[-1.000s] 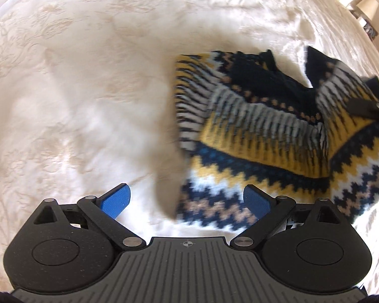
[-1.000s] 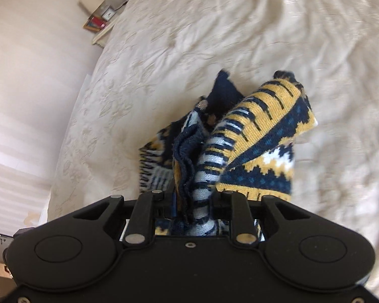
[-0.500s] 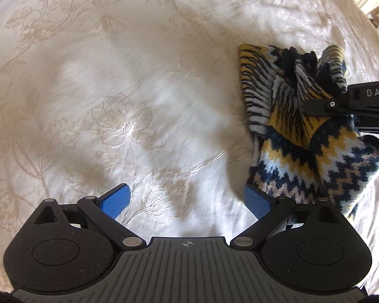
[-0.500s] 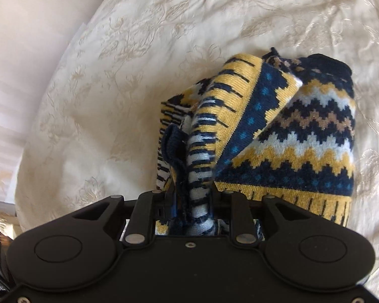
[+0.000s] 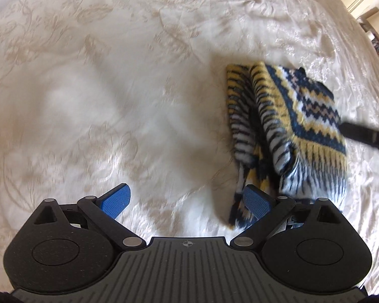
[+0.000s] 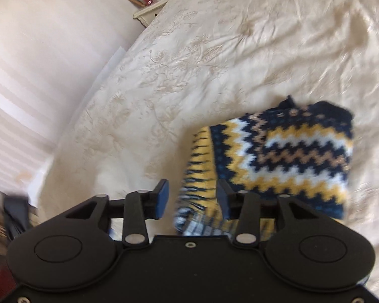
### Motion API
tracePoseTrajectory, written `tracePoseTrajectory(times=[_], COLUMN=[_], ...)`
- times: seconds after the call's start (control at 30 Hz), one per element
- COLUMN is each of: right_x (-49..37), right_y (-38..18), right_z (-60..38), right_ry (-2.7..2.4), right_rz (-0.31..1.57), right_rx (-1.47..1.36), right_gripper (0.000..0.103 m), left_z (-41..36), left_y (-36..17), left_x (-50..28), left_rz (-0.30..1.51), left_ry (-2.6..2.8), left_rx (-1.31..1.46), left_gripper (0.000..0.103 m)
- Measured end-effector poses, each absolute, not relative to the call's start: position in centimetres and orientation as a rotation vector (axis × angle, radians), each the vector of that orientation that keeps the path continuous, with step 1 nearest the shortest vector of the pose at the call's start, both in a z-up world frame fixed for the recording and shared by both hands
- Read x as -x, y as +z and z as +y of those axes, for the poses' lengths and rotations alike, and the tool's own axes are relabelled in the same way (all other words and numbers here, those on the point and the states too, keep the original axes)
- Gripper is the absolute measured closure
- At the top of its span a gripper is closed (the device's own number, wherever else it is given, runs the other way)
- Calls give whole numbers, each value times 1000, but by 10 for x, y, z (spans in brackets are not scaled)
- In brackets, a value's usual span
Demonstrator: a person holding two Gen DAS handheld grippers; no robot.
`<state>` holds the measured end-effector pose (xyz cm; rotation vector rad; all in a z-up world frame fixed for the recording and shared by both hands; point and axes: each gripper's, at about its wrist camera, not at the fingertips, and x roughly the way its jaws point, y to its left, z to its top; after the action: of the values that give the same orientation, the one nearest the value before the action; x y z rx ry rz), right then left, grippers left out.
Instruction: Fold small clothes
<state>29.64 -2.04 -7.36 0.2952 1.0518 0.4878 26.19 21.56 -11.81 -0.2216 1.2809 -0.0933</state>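
Note:
A small knit sweater (image 5: 290, 126) with navy, yellow and white zigzag bands lies folded over on the cream bedspread (image 5: 113, 88). My left gripper (image 5: 187, 199) is open and empty, just left of the sweater's near edge. In the right wrist view the sweater (image 6: 278, 156) lies right of centre. My right gripper (image 6: 193, 197) is open, with the striped hem (image 6: 197, 176) lying between its fingers, not pinched. A black part of the right gripper (image 5: 366, 136) shows at the right edge of the left wrist view.
A bedside table (image 6: 149, 7) with a lamp, a clock and a picture frame stands at the far end by the wall. The bed's left edge (image 6: 75, 131) drops off beside the wall. Dark objects (image 6: 10, 214) lie low at the left.
My right gripper has opened and let go of the sweater, which now lies folded on the bed. My left gripper stayed open and shifted relative to the sweater.

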Motion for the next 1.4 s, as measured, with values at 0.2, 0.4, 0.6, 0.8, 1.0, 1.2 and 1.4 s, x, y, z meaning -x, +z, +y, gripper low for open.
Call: tracePoseTrajectory(times=[0.2,0.4,0.6,0.8,1.0,1.2,1.4], right_x=[-248,-203,-182,-174,-181,-179,-187], right_y=[-81,-97,-110,-121,-110,-99,-133], right_z=[-2,35,68,81,67,76,88], right_ry=[509,594,618,615,619,750,807], right_rz=[1011,955,881,846,876,843,954], right_rx=[80,301,488,597,480,500,566], right_gripper=[43,38,35,36,90,88,62], left_z=[199,172,145,137,146,166,174], left_y=[-111,-118,-142,-157,-123,-127,-159], left_x=[-302,-345,-373,-383,-367,-353,-357], left_rz=[1244,1271,1327,1342,1190,1183,1249], left_ry=[-184,-300,-317,-301,-277,-222,-189], left_rx=[287,400,368,353,360,300,308], left_gripper=[7,11,32,63,95,95,82])
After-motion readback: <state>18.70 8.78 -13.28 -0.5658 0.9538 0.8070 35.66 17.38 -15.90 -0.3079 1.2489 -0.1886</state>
